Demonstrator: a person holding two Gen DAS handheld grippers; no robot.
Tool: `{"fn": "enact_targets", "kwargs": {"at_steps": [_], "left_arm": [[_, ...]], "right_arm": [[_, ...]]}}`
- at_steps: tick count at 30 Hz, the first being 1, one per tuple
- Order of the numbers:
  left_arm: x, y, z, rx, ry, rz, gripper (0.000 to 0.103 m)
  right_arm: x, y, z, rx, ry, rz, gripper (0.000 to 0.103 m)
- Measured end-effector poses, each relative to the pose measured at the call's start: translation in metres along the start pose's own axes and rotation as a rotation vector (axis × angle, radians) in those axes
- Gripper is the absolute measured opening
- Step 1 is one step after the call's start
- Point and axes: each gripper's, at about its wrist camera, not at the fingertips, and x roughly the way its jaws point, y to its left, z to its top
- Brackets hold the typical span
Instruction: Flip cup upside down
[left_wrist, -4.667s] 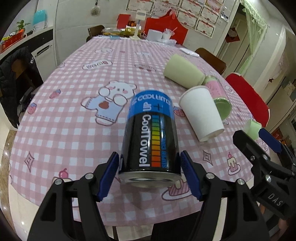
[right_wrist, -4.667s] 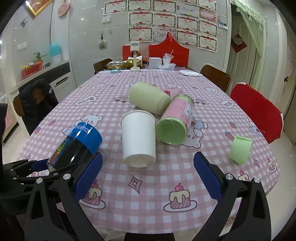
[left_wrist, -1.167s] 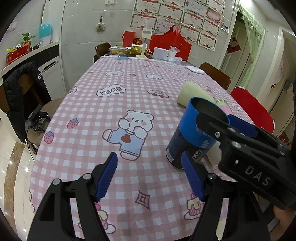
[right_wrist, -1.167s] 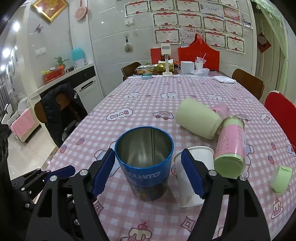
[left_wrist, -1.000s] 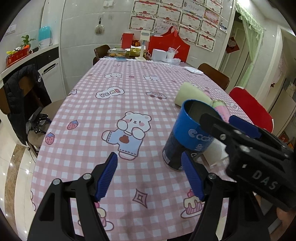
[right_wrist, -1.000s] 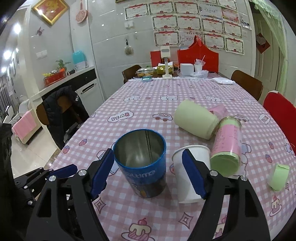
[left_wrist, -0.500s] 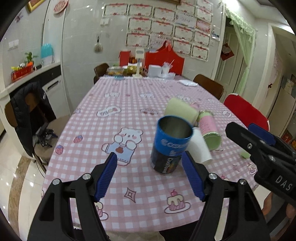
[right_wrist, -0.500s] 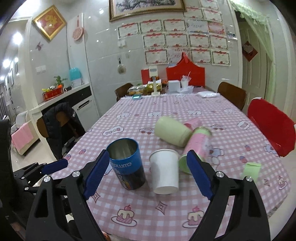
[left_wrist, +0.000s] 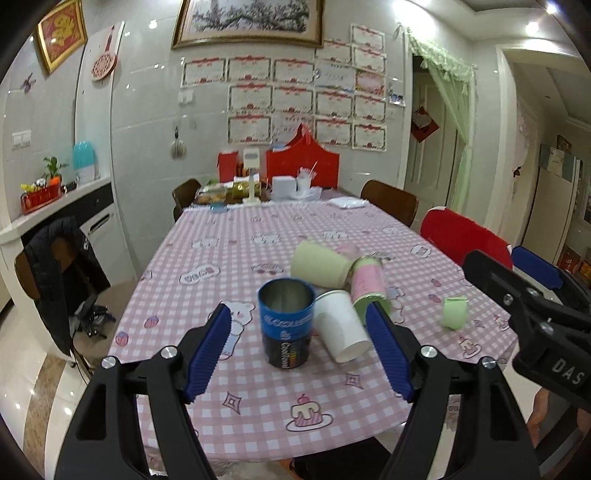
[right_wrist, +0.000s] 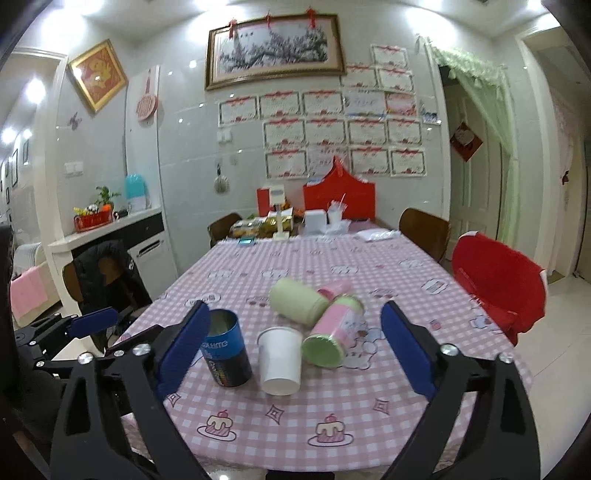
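Note:
A blue and black metal cup (left_wrist: 286, 322) stands on the pink checked tablecloth (left_wrist: 258, 391) with its open mouth up and its print upside down. It also shows in the right wrist view (right_wrist: 226, 350). My left gripper (left_wrist: 301, 349) is open and empty, held back from the table's near edge and above it. My right gripper (right_wrist: 295, 349) is open and empty too, well back from the cups. The right gripper also shows at the right edge of the left wrist view (left_wrist: 535, 291).
A white paper cup (left_wrist: 341, 325) lies on its side right of the blue cup. Behind lie a pale green cup (left_wrist: 319, 264) and a pink and green cup (left_wrist: 367, 286). A small green cup (left_wrist: 453, 313) lies far right. Chairs (right_wrist: 498, 280) ring the table; clutter sits at its far end.
The right gripper let go of the blue cup, which now stands mouth up. Both grippers have drawn back and up from the table, so the cups look smaller.

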Motion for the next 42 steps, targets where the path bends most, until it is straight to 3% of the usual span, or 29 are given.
{"fn": "enact_targets", "kwargs": {"at_steps": [20,42], "left_arm": [[-0.075,-0.046,0.017,0.055,-0.256,-0.007,0.077],[-0.094,-0.061,0.009,0.095,-0.359,0.011,0.077]], "right_arm": [[-0.083,-0.022,-0.001,-0.012,-0.25,-0.137,0.093],[-0.089,-0.02,-0.004,-0.017,-0.273,-0.136,0.094]]}}
